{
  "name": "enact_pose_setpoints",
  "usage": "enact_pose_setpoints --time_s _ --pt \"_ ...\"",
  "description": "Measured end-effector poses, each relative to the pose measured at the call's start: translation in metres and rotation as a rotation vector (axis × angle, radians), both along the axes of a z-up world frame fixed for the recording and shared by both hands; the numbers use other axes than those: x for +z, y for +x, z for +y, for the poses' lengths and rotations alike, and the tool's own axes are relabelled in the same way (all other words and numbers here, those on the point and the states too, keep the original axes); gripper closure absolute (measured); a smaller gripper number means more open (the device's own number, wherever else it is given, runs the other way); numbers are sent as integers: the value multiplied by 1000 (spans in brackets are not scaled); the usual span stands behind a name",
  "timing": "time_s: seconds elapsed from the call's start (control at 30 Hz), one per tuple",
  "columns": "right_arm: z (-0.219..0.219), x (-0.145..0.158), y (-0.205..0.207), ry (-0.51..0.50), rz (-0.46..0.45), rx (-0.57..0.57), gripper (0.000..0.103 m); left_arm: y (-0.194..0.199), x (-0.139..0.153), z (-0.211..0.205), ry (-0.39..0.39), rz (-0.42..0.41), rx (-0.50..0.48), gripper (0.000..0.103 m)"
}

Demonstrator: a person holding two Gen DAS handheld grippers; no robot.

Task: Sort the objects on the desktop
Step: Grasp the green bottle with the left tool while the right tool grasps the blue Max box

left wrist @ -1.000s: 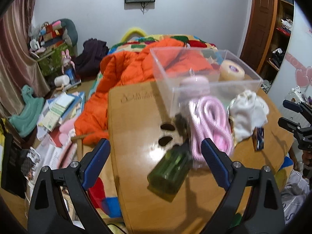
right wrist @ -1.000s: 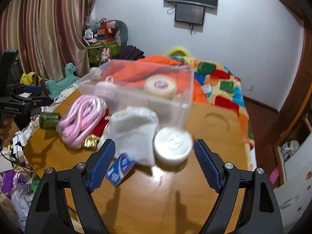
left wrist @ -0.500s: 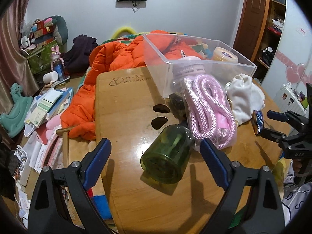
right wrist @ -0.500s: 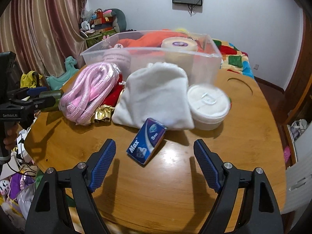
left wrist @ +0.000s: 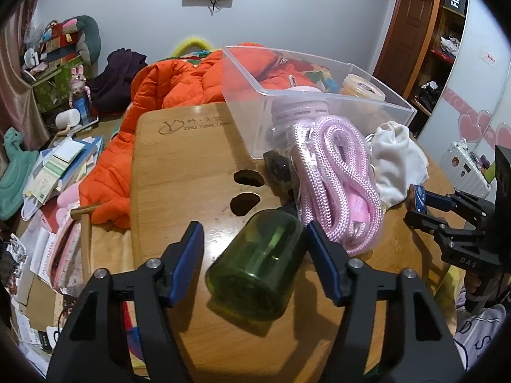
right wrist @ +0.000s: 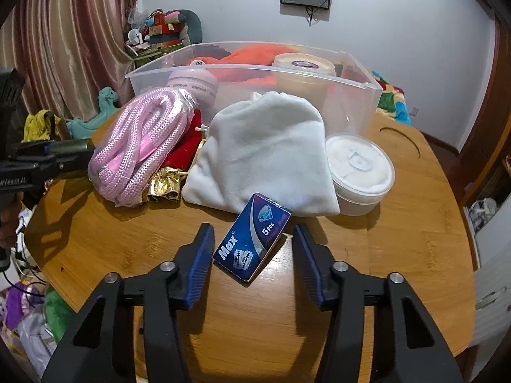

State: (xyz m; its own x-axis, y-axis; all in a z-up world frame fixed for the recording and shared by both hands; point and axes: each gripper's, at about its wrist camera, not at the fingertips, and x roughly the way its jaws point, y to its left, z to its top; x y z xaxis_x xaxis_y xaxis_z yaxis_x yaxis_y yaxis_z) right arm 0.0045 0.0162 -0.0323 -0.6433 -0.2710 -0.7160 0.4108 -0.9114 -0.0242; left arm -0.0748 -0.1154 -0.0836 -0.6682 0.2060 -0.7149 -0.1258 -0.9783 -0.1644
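A green see-through bottle (left wrist: 258,265) lies on its side on the wooden table (left wrist: 179,172). My left gripper (left wrist: 254,228) straddles it and its jaws are closing; a gap still shows at the left pad. A blue "Max" razor-blade box (right wrist: 252,245) lies flat between the fingers of my right gripper (right wrist: 252,229). Those jaws are closing too, with a gap on each side of the box. Behind stands a clear plastic bin (right wrist: 357,95) that holds a tape roll (right wrist: 303,70) and a pink round case (right wrist: 193,83).
In front of the bin lie a bagged pink rope (right wrist: 140,146), a white cloth pouch (right wrist: 265,153), a white lidded tub (right wrist: 359,172), and red and gold pouches (right wrist: 163,188). An orange jacket (left wrist: 153,121) hangs off the table's far side. Clutter covers the floor at left.
Both grippers have sunk toward the table. The left jaws have narrowed around the green bottle, and the right jaws around the blue box, which now lies between them.
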Motion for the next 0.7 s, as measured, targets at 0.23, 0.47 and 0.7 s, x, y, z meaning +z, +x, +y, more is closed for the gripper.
enact_pose_setpoints --time_s 0.23,0.47,0.7 --pt "4 -2 2 -8 20 0 71 6 -4 6 -30 -3 20 48" --pt "14 -3 7 -46 24 -1 79 19 1 9 -50 22 58 48" --pt "22 -2 11 -84 32 5 81 31 9 15 -78 54 97 49"
